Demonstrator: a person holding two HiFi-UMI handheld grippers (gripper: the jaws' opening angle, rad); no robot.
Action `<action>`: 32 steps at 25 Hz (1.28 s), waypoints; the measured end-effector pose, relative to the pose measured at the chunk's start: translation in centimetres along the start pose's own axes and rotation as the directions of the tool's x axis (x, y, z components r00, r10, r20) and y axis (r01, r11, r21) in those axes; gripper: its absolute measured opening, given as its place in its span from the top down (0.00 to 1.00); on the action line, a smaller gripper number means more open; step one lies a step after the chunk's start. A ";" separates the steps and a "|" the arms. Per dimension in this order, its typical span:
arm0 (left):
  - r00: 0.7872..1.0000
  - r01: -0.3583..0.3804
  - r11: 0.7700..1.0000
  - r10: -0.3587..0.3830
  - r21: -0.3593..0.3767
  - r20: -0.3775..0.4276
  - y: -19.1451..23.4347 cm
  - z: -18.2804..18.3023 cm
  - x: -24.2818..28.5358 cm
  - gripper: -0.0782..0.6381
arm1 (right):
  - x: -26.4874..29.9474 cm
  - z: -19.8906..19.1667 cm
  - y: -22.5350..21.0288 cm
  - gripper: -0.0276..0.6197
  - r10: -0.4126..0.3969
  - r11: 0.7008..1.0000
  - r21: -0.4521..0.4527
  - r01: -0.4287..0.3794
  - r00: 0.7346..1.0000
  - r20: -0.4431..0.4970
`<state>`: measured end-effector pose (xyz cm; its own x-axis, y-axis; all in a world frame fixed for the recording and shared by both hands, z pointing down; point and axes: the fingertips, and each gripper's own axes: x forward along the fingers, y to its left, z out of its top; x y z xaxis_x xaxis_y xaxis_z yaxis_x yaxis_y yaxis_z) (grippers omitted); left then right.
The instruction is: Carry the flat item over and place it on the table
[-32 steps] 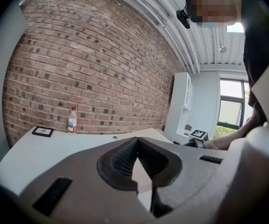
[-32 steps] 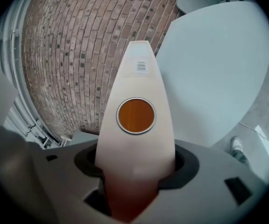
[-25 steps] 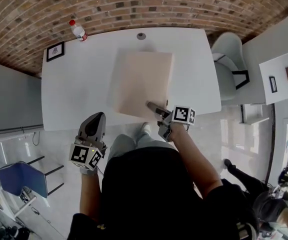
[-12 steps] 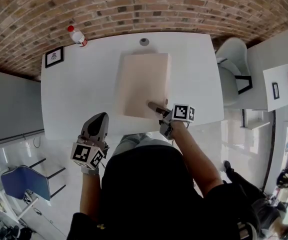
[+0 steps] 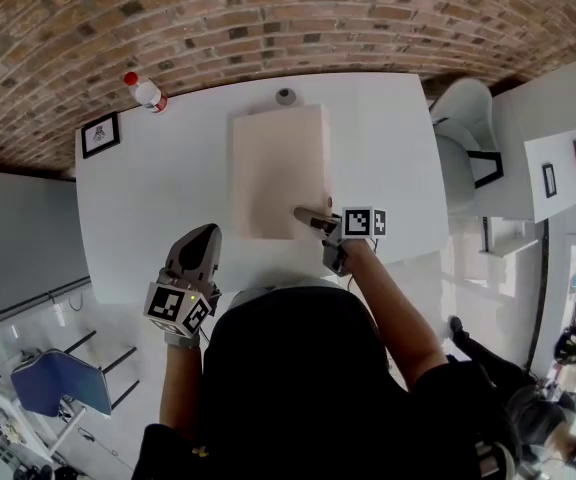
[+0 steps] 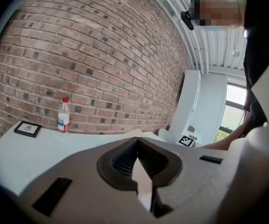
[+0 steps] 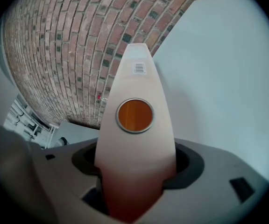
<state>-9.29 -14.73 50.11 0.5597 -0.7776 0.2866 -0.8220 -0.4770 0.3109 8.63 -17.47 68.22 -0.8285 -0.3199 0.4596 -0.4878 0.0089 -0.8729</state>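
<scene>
Board flat on table, long axis pointing away from right gripper at its near-right corner, jaws opening round it (left gripper clenched, empty).

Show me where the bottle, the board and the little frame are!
bottle (image 5: 148, 93), head view, on its clear body.
board (image 5: 276, 163), head view, middle of its top face.
frame (image 5: 99, 134), head view, centre of its picture.

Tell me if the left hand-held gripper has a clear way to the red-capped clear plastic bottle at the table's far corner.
Probably yes: from the left hand-held gripper at the white table's near edge, only bare tabletop leads to the bottle; the black picture frame sits aside. It looks a long stretch.
</scene>
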 end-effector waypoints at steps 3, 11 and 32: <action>1.000 0.008 1.000 -0.008 -0.009 -0.009 0.6 0.2 1.2 0.89 | 0.3 1.1 -0.9 0.41 -0.040 0.999 -0.020 0.040 0.999 0.001; 0.999 0.034 0.999 -0.035 -0.023 -0.032 1.7 0.6 3.5 0.89 | 0.7 3.6 -3.1 0.35 -0.135 0.989 -0.060 0.136 0.991 0.012; 0.998 0.045 0.997 -0.047 -0.056 -0.042 2.8 -0.5 3.6 0.89 | 0.0 4.2 -7.2 0.28 -0.338 0.929 -0.131 0.346 0.938 0.076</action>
<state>-9.50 -18.67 52.44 0.6017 -0.7365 0.3090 -0.7890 -0.4879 0.3734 13.29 -21.53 73.83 -0.5912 -0.3755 0.7138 -0.7756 0.0219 -0.6308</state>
